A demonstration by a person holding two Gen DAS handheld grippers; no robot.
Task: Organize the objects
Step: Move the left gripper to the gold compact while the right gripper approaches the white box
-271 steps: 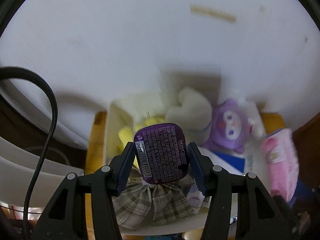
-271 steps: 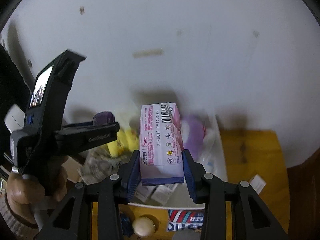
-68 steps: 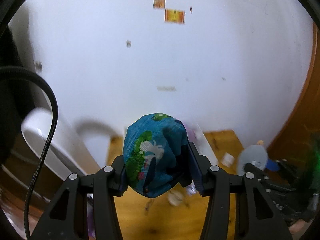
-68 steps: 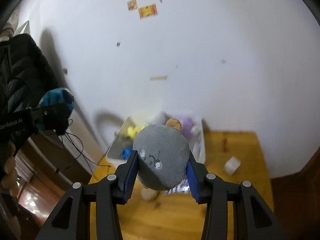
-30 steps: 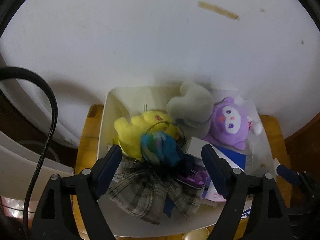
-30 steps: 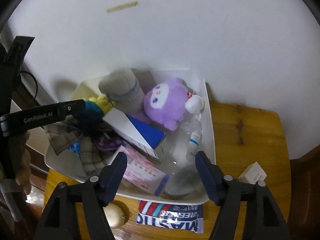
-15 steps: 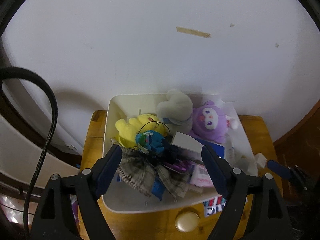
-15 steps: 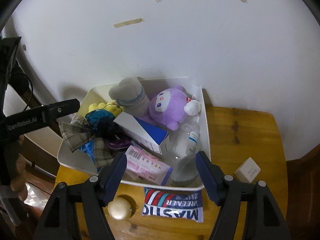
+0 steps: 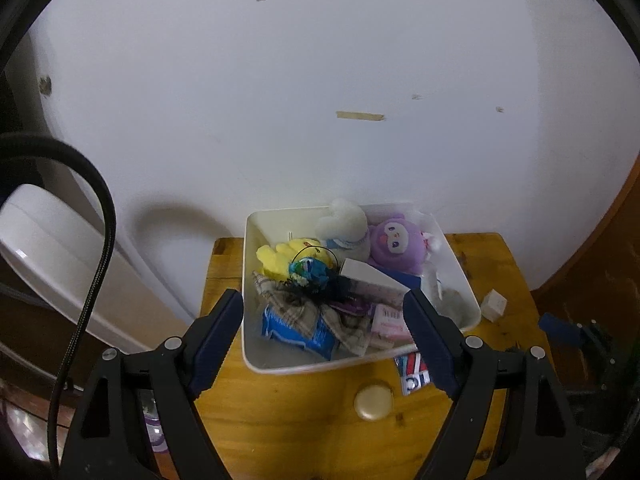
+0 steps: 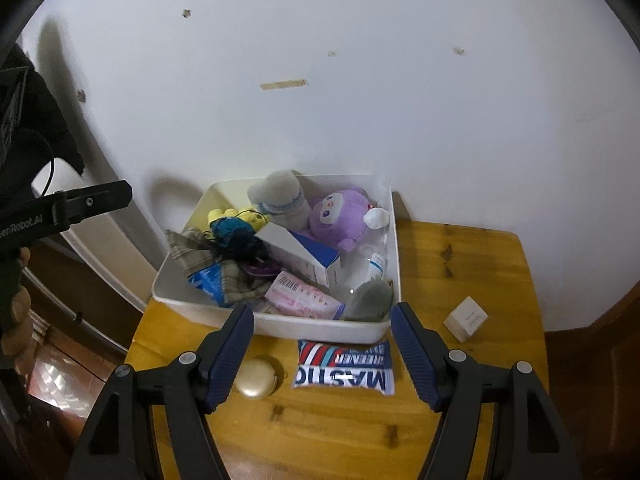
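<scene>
A white bin [image 9: 256, 344] [image 10: 280, 326] on a small wooden table [image 10: 460, 256] holds a purple plush [image 10: 340, 210], a yellow plush [image 9: 286, 258], a grey plush [image 10: 370, 298], a blue-green pouch [image 9: 308, 272], plaid cloth [image 10: 196, 256], a pink pack [image 10: 304, 296] and a white-blue box [image 10: 304, 256]. My left gripper [image 9: 324, 308] hangs open and empty above the bin's front. My right gripper [image 10: 322, 320] is open and empty over the bin's near wall. On the table in front lie a gold round case [image 10: 256, 378], a striped packet [image 10: 344, 368] and a small white box [image 10: 466, 318].
A white wall [image 10: 360, 80] stands right behind the bin. A white appliance [image 9: 52, 248] sits left of the table, with a dark cable [image 9: 96, 240] hanging before it. A hand [image 10: 16, 312] grips the left tool at the right wrist view's left edge.
Both grippers have pulled back and risen from the bin, which now looks smaller. The table front with the gold case, striped packet and small white box has come into view.
</scene>
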